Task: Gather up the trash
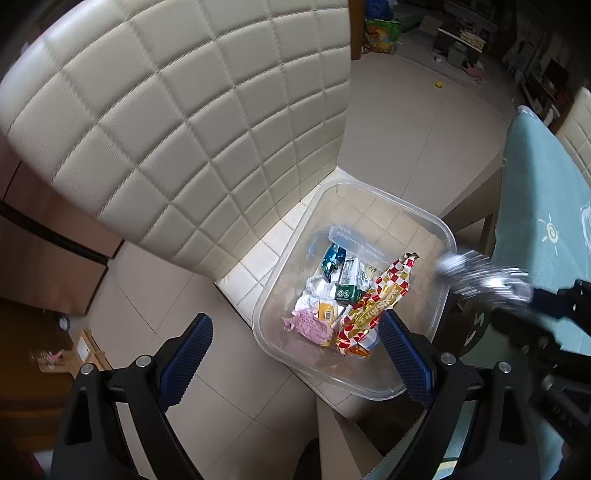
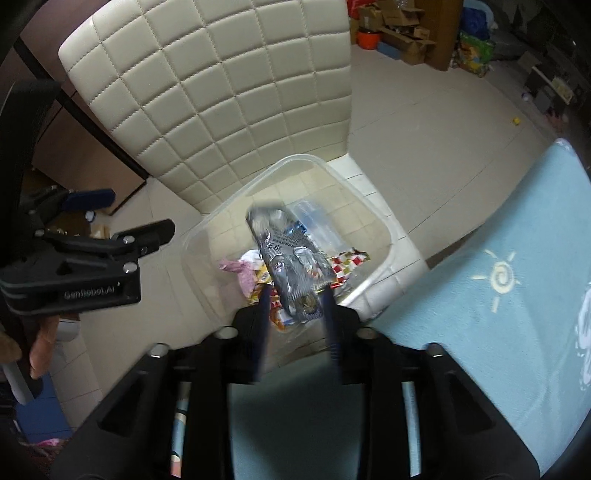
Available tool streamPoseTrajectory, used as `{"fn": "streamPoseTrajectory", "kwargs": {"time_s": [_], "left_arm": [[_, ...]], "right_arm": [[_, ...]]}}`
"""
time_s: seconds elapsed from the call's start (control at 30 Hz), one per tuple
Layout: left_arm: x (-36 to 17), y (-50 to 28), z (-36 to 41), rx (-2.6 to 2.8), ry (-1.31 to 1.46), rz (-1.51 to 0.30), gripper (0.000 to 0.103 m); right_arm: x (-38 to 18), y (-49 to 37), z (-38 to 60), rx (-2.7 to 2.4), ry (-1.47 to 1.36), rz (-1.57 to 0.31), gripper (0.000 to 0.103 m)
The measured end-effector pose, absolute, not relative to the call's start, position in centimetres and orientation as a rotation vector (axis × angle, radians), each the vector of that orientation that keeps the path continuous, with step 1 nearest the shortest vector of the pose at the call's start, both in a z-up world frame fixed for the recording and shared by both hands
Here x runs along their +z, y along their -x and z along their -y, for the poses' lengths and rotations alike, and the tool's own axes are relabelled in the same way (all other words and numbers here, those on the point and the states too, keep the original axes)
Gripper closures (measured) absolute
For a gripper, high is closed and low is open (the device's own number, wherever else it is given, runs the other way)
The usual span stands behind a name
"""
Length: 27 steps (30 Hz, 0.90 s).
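Over a clear plastic bin (image 1: 417, 221) resting on the seat of a cream quilted chair (image 1: 192, 122), with the backrest rising behind and to the left of it. Inside the bin, a heap of trash: a red-and-white checkered wrapper with gold lettering (image 1: 373, 310), a pink crumpled piece (image 1: 310, 323), a green-and-white carton (image 1: 349, 282), a blue foil wrapper (image 1: 332, 258), white crumpled paper (image 1: 314, 291) and a clear plastic piece (image 1: 354, 242) toward the far side. Left gripper (image 1: 295, 354) empty, jaws wide apart, blue ribbed pads (image 1: 188, 354) framing the near left corner of the bin, one pad over the tiled floor (image 1: 399, 147), the other over the bin's near rim. Right gripper (image 2: 295, 314) with jaws clamped on a crumpled silver foil wrapper (image 2: 291, 258), blurred by motion, hanging above the bin's opening and over the heap; seen from the left wrist view as a silvery smear (image 1: 480, 277) just beside the bin's right rim. To the right, a surface covered with a light blue cloth (image 2: 480, 314) bearing a pale sun drawing (image 2: 498, 277), its edge close beside the chair seat. Far behind, cardboard boxes (image 2: 402, 33) and colourful bags (image 2: 474, 51) on the floor, and a small yellow thing (image 1: 438, 84) well apart from the chair.
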<state>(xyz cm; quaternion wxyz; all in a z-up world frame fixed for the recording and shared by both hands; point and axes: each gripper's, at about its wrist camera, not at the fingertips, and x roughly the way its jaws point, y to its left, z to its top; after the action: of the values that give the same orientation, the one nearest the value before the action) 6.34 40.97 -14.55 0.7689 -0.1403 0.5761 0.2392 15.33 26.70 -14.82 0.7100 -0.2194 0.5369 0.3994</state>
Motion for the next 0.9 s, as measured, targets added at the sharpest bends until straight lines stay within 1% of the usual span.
{"fn": "streamPoseTrajectory", "kwargs": {"time_s": [0.03,0.17,0.2,0.23,0.27,0.47,0.77,0.9], "left_arm": [[-14.5,-6.1,-41.0,0.525,0.310,-1.251,0.014],[-14.2,-5.7,-40.7,0.515,0.326,-1.246,0.014],[-14.0,-5.5,-40.3,0.507,0.327,-1.239,0.014],[-13.9,-5.4,-40.0,0.500,0.325,-1.235,0.014],[-13.8,-5.3,-39.5,0.494,0.322,-1.233,0.014],[-11.9,-5.2,-35.2,0.417,0.314,-1.177,0.014],[-5.2,-4.9,-25.7,0.228,0.209,-1.004,0.014],[-1.4,-4.2,-21.9,0.169,0.194,-0.894,0.014]], "right_arm": [[-14.4,-15.3,-26.4,0.869,0.474,-1.156,0.018],[-13.8,-15.4,-25.4,0.844,0.462,-1.148,0.017],[-13.7,-15.4,-24.9,0.836,0.457,-1.148,0.015],[-13.5,-15.3,-24.0,0.810,0.443,-1.149,0.006],[-13.3,-15.3,-23.4,0.792,0.434,-1.150,0.003],[-11.0,-14.6,-17.9,0.647,0.342,-1.163,0.003],[-3.2,-10.7,-7.3,0.425,0.207,-0.997,0.003],[0.7,-8.4,-2.3,0.298,0.153,-0.898,0.003]]}}
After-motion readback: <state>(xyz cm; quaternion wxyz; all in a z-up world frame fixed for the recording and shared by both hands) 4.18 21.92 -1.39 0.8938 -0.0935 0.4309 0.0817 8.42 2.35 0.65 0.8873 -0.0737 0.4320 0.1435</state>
